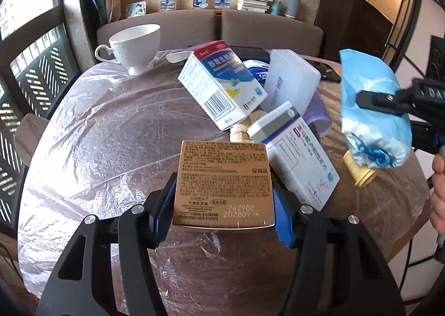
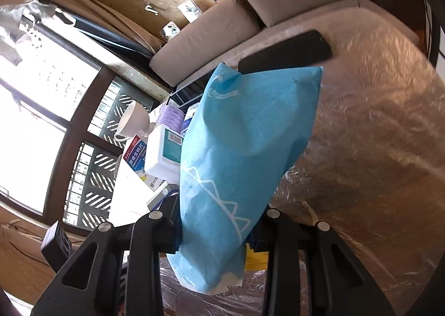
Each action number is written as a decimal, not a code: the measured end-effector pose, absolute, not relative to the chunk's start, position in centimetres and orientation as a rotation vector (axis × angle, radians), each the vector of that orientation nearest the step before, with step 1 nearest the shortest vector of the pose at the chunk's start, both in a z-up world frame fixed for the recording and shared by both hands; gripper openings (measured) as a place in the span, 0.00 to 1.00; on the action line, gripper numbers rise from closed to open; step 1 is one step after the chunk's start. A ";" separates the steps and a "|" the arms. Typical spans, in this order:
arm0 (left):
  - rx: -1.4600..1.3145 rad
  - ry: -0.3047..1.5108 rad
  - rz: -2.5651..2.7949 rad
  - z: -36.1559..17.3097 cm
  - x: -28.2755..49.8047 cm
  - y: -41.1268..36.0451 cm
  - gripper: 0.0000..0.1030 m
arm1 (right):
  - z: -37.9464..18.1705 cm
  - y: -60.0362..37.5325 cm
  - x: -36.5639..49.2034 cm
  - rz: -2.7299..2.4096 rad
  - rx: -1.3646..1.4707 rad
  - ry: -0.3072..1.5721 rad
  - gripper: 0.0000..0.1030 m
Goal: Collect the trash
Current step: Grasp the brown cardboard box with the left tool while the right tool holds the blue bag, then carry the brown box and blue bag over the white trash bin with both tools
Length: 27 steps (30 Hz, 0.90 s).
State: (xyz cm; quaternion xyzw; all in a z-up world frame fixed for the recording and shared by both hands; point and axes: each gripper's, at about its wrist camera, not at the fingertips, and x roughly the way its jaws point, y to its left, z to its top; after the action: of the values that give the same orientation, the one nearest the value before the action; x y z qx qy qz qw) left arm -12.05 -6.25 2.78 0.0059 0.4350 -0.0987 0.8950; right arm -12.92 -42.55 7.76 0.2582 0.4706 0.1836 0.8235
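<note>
Holding a blue bag clamped in my right gripper above the table; left gripper pinches a brown box near the front edge. Medicine boxes remain uncollected mid-table.

phone partly hidden behind blue bag

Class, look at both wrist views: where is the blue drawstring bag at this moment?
The blue drawstring bag is pinched in the right gripper, lifted above the table; in the left wrist view it hangs at the right, just above the small yellow cap.
</note>
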 end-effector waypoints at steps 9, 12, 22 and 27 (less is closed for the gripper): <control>0.003 0.886 -0.208 3.9 -12.6 -6.1 0.59 | 9.8 -42.6 -16.0 0.385 0.396 0.974 0.32; 0.006 0.879 -0.212 4.3 -13.1 -6.0 0.59 | 10.1 -42.9 -17.6 0.389 0.364 0.979 0.32; 0.013 0.899 -0.230 4.7 -15.1 -5.9 0.58 | 10.7 -41.9 -22.7 0.442 0.209 1.022 0.32; 0.022 0.917 -0.242 4.6 -16.3 -6.2 0.58 | 10.1 -41.4 -24.8 0.478 0.140 1.055 0.32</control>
State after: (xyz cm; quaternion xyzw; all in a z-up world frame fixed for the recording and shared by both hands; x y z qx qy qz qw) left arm -16.28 -6.20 4.58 0.0107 0.4414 -0.1167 0.8896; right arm -24.84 -41.42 10.08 0.0660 0.4981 0.2255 0.8347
